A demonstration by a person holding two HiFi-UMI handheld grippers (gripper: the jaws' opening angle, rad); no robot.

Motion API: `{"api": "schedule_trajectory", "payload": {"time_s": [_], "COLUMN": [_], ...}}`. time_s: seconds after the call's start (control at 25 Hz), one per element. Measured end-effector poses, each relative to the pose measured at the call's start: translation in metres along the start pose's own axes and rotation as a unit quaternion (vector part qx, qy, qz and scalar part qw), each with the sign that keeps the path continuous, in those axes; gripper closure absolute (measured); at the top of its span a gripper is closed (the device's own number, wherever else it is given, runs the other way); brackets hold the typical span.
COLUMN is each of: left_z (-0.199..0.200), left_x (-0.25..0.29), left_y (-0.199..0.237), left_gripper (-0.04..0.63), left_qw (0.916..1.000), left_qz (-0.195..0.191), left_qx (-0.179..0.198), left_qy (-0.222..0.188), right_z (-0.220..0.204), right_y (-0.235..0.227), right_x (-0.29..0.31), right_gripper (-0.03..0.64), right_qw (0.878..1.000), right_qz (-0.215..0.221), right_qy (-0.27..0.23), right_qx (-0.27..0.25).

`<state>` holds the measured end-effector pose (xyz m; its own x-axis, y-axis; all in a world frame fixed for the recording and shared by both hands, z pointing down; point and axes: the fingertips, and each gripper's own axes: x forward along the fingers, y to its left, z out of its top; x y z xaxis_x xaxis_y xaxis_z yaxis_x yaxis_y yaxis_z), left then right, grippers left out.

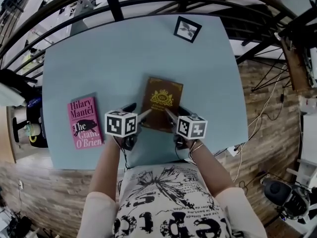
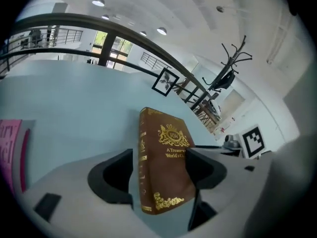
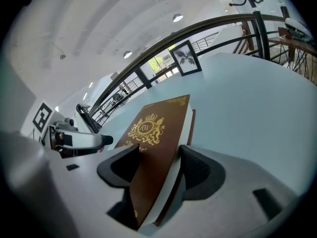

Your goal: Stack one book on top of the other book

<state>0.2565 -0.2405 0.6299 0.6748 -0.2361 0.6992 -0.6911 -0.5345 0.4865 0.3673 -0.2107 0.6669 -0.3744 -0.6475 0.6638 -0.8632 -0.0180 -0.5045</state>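
Observation:
A brown book with a gold crest (image 1: 161,102) lies near the middle of the pale blue table (image 1: 124,58), its near edge between both grippers. My right gripper (image 3: 158,170) is shut on the brown book (image 3: 154,133), with a pad against the cover and one against the underside. My left gripper (image 2: 161,171) stands open around the near left corner of the brown book (image 2: 166,152); a gap shows beside the spine. In the head view, the left gripper (image 1: 138,111) and right gripper (image 1: 177,113) flank that edge. A pink book (image 1: 84,122) lies flat to the left, apart from both.
A black-framed picture (image 1: 187,29) lies at the table's far edge. A dark curved railing (image 1: 148,4) rings the far side. The table's near edge (image 1: 148,165) is just in front of the person's torso. Cables trail on the wooden floor (image 1: 267,113) at the right.

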Motion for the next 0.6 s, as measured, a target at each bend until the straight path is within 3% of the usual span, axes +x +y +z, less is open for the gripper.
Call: {"api": "schedule_trajectory", "payload": {"time_s": [0.32,0.6], "left_z": [-0.018,-0.023], "left_x": [0.039,0.046], "left_y": [0.004,0.005], "left_gripper": [0.289,0.29], "left_qw": [0.9974,0.9953], "left_qz": [-0.021,-0.043], "left_qx": [-0.029,-0.06], "left_qy": [0.063,0.064], "right_z": [0.001,0.001], "right_y": [-0.001,0.0], "right_x": [0.001,0.002], "right_gripper": [0.362,0.362], "right_qw": [1.0,1.0], "right_qz": [0.004,0.01], "right_qy": [-0.005,0.0], "right_qx": [-0.003,-0.008]}}
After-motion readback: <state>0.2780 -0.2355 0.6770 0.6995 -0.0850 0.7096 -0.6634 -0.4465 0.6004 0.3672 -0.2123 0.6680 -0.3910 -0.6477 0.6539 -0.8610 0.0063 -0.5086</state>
